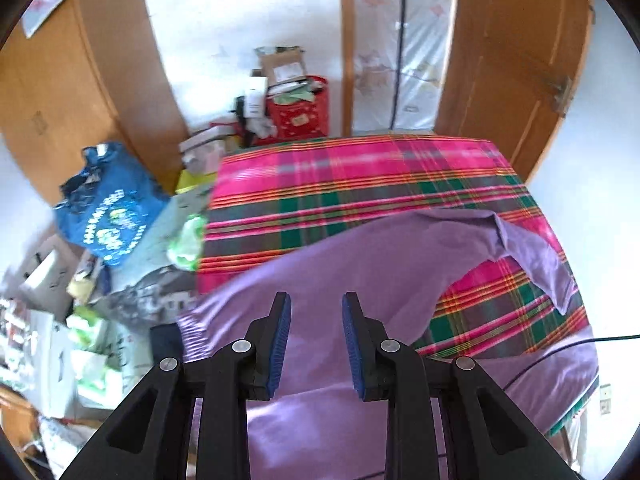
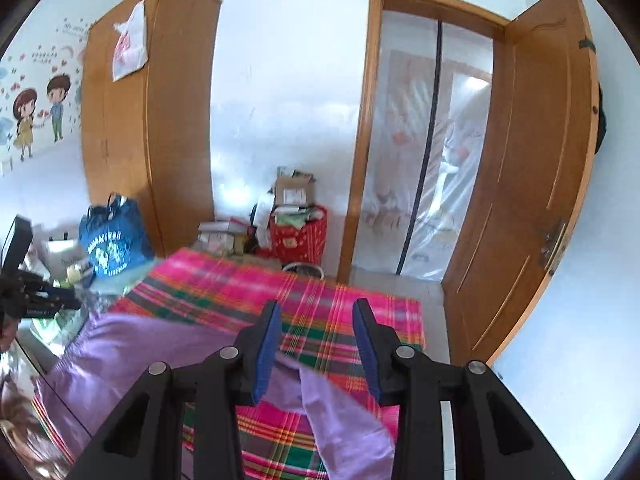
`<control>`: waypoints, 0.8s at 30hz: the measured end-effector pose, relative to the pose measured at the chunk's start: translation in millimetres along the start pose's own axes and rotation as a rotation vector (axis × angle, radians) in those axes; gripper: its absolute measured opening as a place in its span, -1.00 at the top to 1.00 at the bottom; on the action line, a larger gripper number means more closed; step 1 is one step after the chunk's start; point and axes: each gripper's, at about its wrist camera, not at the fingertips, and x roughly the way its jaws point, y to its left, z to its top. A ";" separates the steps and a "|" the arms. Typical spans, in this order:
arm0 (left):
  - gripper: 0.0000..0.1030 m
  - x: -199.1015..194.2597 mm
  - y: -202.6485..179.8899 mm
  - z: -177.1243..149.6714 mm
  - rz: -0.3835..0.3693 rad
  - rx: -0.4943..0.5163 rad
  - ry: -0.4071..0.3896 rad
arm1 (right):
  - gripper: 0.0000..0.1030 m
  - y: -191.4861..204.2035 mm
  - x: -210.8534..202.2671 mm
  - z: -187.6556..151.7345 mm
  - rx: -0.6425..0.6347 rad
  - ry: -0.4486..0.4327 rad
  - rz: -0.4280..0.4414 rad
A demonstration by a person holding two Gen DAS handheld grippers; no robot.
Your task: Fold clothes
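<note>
I have both tools, left [image 1: 316,340] and right [image 2: 316,350], spread and empty above the purple garment [image 1: 320,264] on the table [image 1: 360,168]; next, pinch its far-edge sleeve [image 1: 536,252] and fold inward.

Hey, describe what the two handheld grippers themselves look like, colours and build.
Both match: the left gripper and right gripper have matte black angular linkage arms with round silver pivot pins and triangular cut-outs. Each has two fingers faced with ribbed blue pads. A thin dark cable trails beside the left one.
</note>
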 end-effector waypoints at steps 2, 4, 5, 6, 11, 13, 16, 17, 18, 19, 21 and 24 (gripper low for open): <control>0.47 -13.6 8.0 6.3 0.018 -0.016 -0.009 | 0.25 -6.6 -3.3 16.6 0.028 -0.004 -0.004; 0.47 -29.0 16.1 13.0 0.032 -0.045 -0.031 | 0.25 -12.4 -5.9 29.1 0.054 -0.016 -0.001; 0.47 -35.0 19.4 15.5 0.031 -0.059 -0.040 | 0.25 -15.4 -7.2 34.6 0.067 -0.030 0.001; 0.47 -39.1 21.4 20.1 0.037 -0.066 -0.036 | 0.22 -17.6 -9.1 38.8 0.082 -0.052 0.017; 0.47 -34.8 18.5 42.5 0.040 -0.072 -0.058 | 0.07 -15.1 23.0 39.8 0.056 -0.037 0.005; 0.46 -20.2 13.5 50.0 0.029 -0.063 -0.056 | 0.07 -10.8 49.5 24.7 0.033 0.024 -0.010; 0.46 26.5 2.4 59.9 0.016 -0.023 0.004 | 0.07 -4.3 92.5 -6.7 -0.014 0.112 -0.021; 0.46 44.7 -3.1 62.6 0.023 0.007 0.026 | 0.07 -2.9 106.9 -19.8 -0.032 0.141 -0.020; 0.46 62.7 -7.9 64.2 0.026 0.027 0.042 | 0.10 -1.9 122.9 -35.1 -0.050 0.178 -0.018; 0.46 80.2 -13.7 64.6 0.022 0.044 0.052 | 0.12 -1.6 132.9 -46.6 -0.060 0.202 -0.019; 0.46 110.8 -24.3 64.3 0.016 0.074 0.079 | 0.16 -2.0 159.0 -75.3 -0.077 0.263 -0.018; 0.46 162.3 -43.3 62.0 -0.010 0.113 0.140 | 0.17 -6.2 187.4 -116.0 -0.074 0.351 0.006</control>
